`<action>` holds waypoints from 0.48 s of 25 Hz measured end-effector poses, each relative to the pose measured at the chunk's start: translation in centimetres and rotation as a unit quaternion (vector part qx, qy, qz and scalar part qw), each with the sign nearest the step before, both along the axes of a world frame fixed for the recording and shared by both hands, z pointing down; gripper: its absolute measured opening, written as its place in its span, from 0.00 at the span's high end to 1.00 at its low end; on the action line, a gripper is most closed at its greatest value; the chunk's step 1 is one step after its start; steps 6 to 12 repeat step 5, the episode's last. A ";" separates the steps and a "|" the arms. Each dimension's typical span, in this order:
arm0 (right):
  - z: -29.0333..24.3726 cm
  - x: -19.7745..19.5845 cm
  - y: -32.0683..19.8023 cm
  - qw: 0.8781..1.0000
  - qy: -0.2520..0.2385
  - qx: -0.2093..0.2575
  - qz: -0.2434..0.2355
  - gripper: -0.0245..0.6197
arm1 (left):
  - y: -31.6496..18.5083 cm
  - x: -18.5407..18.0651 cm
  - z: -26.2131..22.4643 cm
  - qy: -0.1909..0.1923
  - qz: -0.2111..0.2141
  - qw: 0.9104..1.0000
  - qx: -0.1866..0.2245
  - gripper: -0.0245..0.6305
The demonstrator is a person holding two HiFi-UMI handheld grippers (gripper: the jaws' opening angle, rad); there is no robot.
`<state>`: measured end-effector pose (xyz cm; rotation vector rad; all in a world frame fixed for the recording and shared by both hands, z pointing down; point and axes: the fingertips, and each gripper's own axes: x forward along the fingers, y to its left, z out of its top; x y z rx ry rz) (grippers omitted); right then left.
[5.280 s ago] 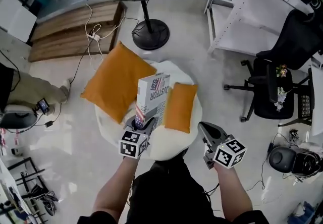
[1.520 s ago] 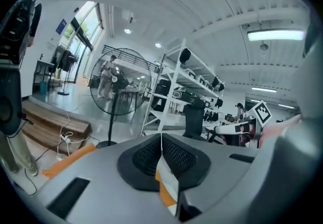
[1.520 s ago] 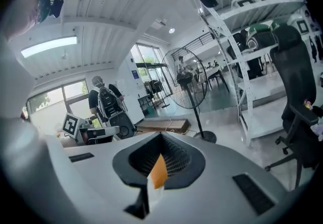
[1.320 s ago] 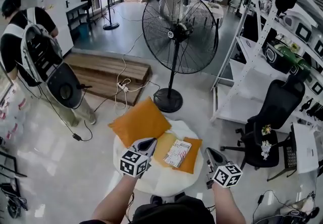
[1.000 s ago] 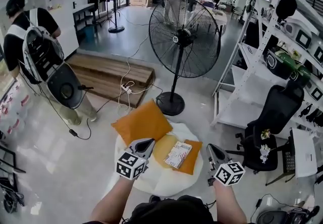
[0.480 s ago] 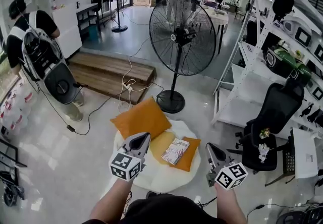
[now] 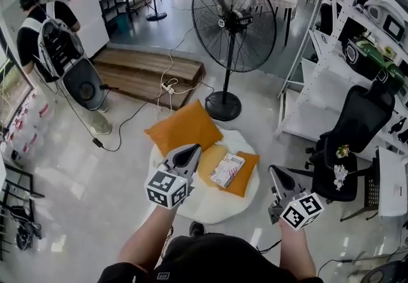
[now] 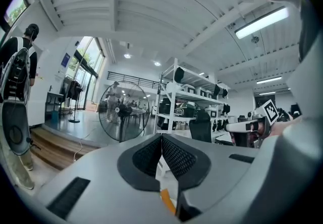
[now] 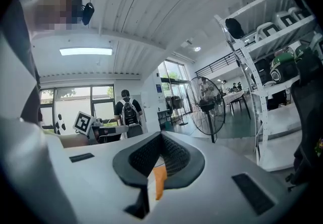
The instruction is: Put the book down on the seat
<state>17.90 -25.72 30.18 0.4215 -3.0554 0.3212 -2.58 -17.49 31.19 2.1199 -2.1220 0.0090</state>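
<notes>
Orange cushion [image 7: 246,177] under the book [image 7: 227,169], earlier upright; left hand-held gripper [image 7: 192,150] and right hand-held gripper [image 7: 276,171] pressed together.

I see a pale, glossy floor [image 7: 76,186] all around. A big pedestal fan [image 7: 234,23] stands at 12 o'clock, a low wooden platform [image 7: 150,74] at 11, white metal shelving [image 7: 331,103] at 2 and a black office chair [image 7: 354,148] at 3. Strip lights [image 8: 261,22] glow on the ribbed white ceiling [image 8: 151,6].
</notes>
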 end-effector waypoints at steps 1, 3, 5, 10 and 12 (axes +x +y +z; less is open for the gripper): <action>0.1 0.3 -0.2 1.000 0.000 -0.003 0.001 0.94 | -0.2 0.2 -0.1 -0.001 0.000 1.000 0.000 0.96; 0.2 0.9 -0.7 1.000 -0.001 -0.010 0.005 0.94 | -0.6 0.7 -0.3 -0.005 0.000 1.000 -0.001 0.96; 0.2 1.5 -1.2 1.000 -0.003 -0.014 0.008 0.94 | -1.0 1.2 -0.5 -0.008 0.001 1.000 -0.003 0.96; 0.2 1.5 -1.2 1.000 -0.003 -0.014 0.008 0.94 | -1.0 1.2 -0.5 -0.008 0.001 1.000 -0.003 0.96; 0.2 1.5 -1.2 1.000 -0.003 -0.014 0.008 0.94 | -1.0 1.2 -0.5 -0.008 0.001 1.000 -0.003 0.96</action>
